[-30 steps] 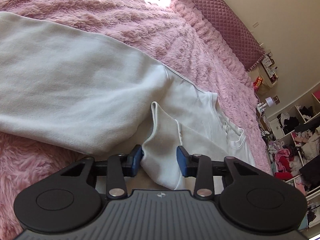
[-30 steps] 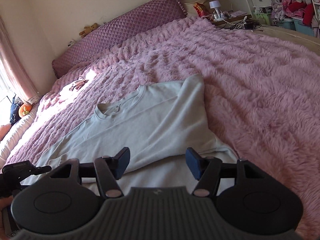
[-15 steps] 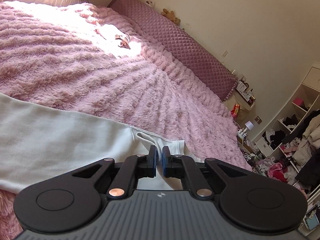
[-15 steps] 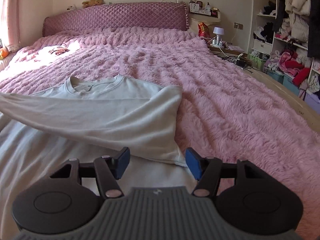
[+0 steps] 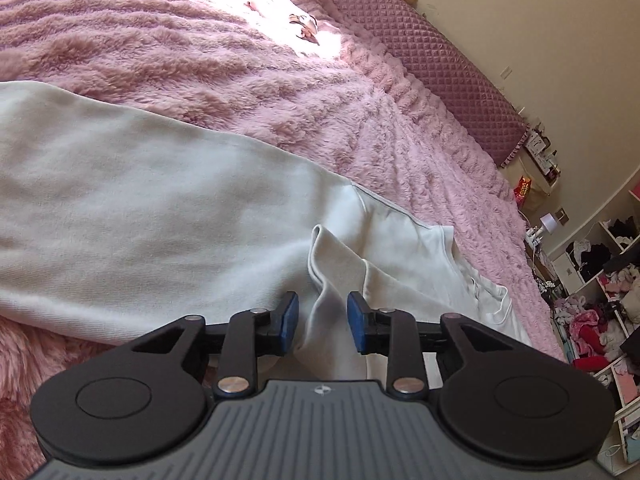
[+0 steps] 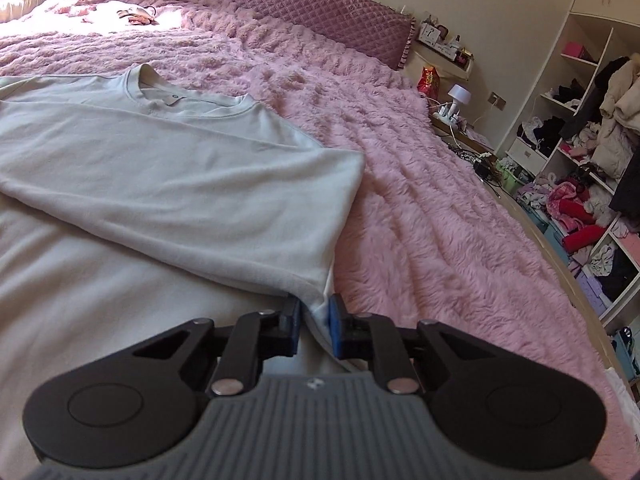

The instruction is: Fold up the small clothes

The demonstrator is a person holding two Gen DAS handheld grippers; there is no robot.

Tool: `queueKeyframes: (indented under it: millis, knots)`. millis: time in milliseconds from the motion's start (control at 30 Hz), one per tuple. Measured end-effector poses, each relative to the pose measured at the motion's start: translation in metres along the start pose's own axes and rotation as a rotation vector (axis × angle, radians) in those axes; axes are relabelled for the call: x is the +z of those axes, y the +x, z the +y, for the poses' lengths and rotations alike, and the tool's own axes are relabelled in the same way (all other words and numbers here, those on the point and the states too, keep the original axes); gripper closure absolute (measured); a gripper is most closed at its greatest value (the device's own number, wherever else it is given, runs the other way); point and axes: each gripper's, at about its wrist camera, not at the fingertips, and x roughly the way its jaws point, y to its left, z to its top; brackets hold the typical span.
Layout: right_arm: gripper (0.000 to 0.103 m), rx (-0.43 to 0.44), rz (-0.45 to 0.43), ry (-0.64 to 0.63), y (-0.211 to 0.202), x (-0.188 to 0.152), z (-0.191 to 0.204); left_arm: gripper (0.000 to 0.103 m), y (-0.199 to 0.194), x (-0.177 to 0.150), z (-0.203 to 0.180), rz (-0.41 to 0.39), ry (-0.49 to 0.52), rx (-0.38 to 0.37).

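A pale white long-sleeved top (image 5: pixel 140 208) lies spread on the pink furry bedspread (image 5: pixel 240 64). In the left wrist view my left gripper (image 5: pixel 319 322) is open, with a raised fold of the top's fabric (image 5: pixel 332 280) standing between its blue pads. In the right wrist view the same top (image 6: pixel 160 168) lies with one sleeve folded across its body and the collar (image 6: pixel 176 96) towards the headboard. My right gripper (image 6: pixel 313 326) is shut on the folded side edge of the top.
A quilted purple headboard (image 6: pixel 304 4) runs along the far side of the bed. A bedside shelf with a small lamp (image 6: pixel 456 96) stands past it. Open shelves full of clothes (image 6: pixel 580 152) stand to the right of the bed.
My left gripper was shut on the fabric half a second ago and has opened and tilted down. My right gripper was open and has shut on the top's folded side edge.
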Motion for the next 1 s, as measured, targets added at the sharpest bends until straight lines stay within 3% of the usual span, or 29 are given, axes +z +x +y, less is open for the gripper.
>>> queueKeyframes:
  millis: [100, 167, 200, 233, 300, 333, 367, 400, 467, 500, 767, 867, 1000]
  knots:
    - [0.094, -0.008, -0.02, -0.015, -0.004, 0.0, 0.002, 0.048, 0.004, 0.007, -0.003, -0.009, 0.006, -0.001]
    - [0.074, -0.021, -0.033, -0.041, -0.005, -0.001, 0.006, 0.044, 0.01, 0.01, -0.007, 0.001, 0.017, 0.005]
    - [0.054, -0.03, -0.041, -0.052, -0.006, -0.001, 0.008, 0.044, 0.014, 0.011, -0.009, 0.007, 0.02, 0.009]
    - [0.051, -0.051, -0.066, -0.077, -0.007, -0.001, 0.01, 0.044, 0.019, 0.012, -0.012, 0.012, 0.023, 0.003]
    - [0.052, -0.06, -0.094, -0.135, -0.008, -0.001, 0.015, 0.054, 0.025, 0.013, -0.016, 0.024, 0.032, -0.02]
    - [0.052, -0.066, -0.108, -0.175, -0.008, 0.0, 0.019, 0.068, 0.026, 0.013, -0.02, 0.02, 0.048, -0.022]
    - [0.053, -0.063, -0.123, -0.203, -0.008, 0.001, 0.022, 0.087, 0.026, 0.012, -0.024, 0.017, 0.069, -0.023]
    - [0.058, -0.059, -0.133, -0.222, -0.009, 0.001, 0.025, 0.096, 0.026, 0.012, -0.027, 0.014, 0.083, -0.024]
    - [0.081, -0.056, -0.141, -0.258, -0.007, 0.002, 0.028, 0.1, 0.023, 0.011, -0.034, -0.001, 0.107, -0.034]
    - [0.103, -0.046, -0.138, -0.264, -0.006, 0.003, 0.028, 0.1, 0.021, 0.01, -0.038, -0.009, 0.118, -0.043]
    - [0.103, -0.1, -0.188, -0.245, -0.025, 0.002, 0.014, 0.1, 0.003, 0.02, -0.06, -0.101, 0.119, -0.168]
    - [0.103, -0.108, -0.131, -0.204, -0.019, -0.005, -0.001, 0.1, 0.018, 0.018, -0.05, -0.058, 0.086, -0.123]
    - [0.103, -0.072, -0.086, -0.198, -0.008, -0.019, -0.003, 0.1, 0.046, 0.001, -0.02, 0.028, 0.054, -0.008]
